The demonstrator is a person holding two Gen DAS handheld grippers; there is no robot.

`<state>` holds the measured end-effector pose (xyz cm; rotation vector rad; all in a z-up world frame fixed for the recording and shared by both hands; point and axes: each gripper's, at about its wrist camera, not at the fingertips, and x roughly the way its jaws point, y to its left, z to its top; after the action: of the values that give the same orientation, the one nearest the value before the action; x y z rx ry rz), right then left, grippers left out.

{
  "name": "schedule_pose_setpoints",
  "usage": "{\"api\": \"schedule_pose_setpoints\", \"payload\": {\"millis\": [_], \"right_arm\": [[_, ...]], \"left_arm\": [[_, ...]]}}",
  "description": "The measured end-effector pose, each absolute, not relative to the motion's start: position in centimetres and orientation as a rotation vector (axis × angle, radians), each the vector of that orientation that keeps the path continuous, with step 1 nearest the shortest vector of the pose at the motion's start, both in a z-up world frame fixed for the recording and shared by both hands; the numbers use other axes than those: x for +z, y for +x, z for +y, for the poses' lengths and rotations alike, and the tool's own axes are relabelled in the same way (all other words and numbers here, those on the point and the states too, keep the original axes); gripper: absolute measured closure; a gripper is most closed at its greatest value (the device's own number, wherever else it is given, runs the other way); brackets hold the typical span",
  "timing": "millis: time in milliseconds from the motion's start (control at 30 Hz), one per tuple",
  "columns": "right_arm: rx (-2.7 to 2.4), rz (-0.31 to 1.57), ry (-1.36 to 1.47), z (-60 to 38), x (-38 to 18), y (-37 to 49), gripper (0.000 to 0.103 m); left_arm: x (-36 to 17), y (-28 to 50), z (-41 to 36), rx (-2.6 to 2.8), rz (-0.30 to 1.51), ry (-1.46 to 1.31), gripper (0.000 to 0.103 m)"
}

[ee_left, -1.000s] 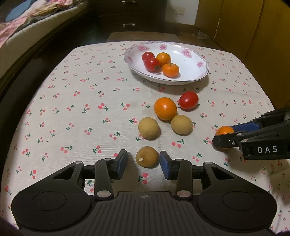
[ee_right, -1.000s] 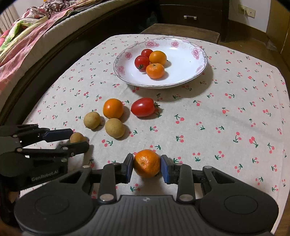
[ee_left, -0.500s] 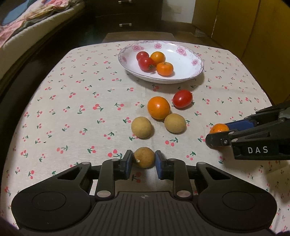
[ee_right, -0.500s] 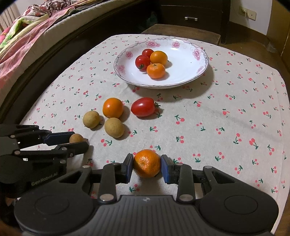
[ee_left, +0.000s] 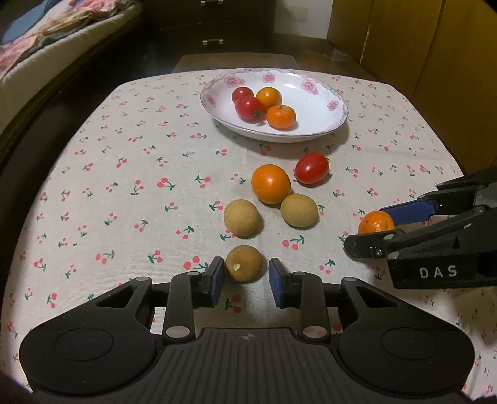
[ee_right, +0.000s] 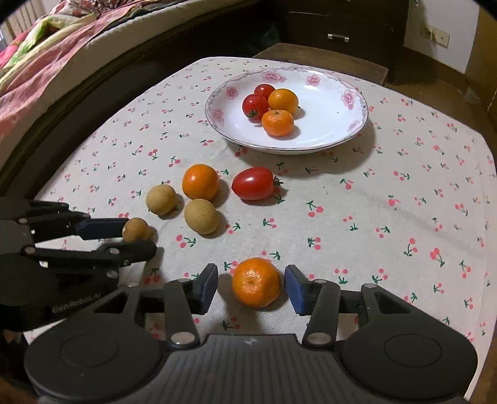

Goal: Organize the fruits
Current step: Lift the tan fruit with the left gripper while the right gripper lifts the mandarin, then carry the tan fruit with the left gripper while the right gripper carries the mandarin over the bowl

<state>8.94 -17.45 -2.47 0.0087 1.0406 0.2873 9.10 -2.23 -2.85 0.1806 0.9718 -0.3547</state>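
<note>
A brown longan point(ee_left: 243, 262) lies on the cherry-print tablecloth between the pads of my left gripper point(ee_left: 247, 276). Its jaws are opening, and a slim gap shows at the right pad. A mandarin point(ee_right: 256, 281) rests on the cloth between the pads of my right gripper point(ee_right: 251, 286). Those jaws are opening too, with gaps on both sides of the fruit. A flowered white plate point(ee_left: 310, 132) at the far side holds two red tomatoes and two orange fruits. An orange point(ee_left: 271, 183), a red tomato point(ee_left: 311, 167) and two more longans point(ee_left: 241, 217) point(ee_left: 299, 209) lie loose between the plate and the grippers.
A bed with a patterned cover point(ee_right: 46, 52) runs along the left of the table. A dark dresser point(ee_right: 338, 28) and a low wooden stool point(ee_left: 236, 60) stand beyond the far edge. Yellow cabinet doors point(ee_left: 419, 46) are at the right.
My left gripper's jaws closed onto the longan, then parted a little. My right gripper's jaws, which pressed on the mandarin, have spread and let it go onto the cloth.
</note>
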Motion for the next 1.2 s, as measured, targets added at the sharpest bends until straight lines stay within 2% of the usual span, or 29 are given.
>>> {"api": "schedule_pose_setpoints", "payload": {"millis": [67, 133, 167, 1200], "right_arm": [[0.284, 1.042, -0.017, -17.2, -2.4, 8.9, 0.057], [0.269, 1.041, -0.052, -16.9, -2.4, 8.8, 0.069], [0.259, 1.038, -0.07, -16.8, -2.4, 8.7, 0.07], [0.216, 0.937, 0.068, -18.7, 1.2, 9.7, 0.07]], "left_arm": [[-2.9, 9.1, -2.2, -0.355, 0.972, 0.181, 0.063], [-2.9, 9.1, -2.3, -0.353, 0.97, 0.183, 0.068], [-2.9, 9.1, -2.3, -0.345, 0.97, 0.186, 0.07], [0.6, 10.3, -3.5, -0.355, 0.889, 0.135, 0.07]]}}
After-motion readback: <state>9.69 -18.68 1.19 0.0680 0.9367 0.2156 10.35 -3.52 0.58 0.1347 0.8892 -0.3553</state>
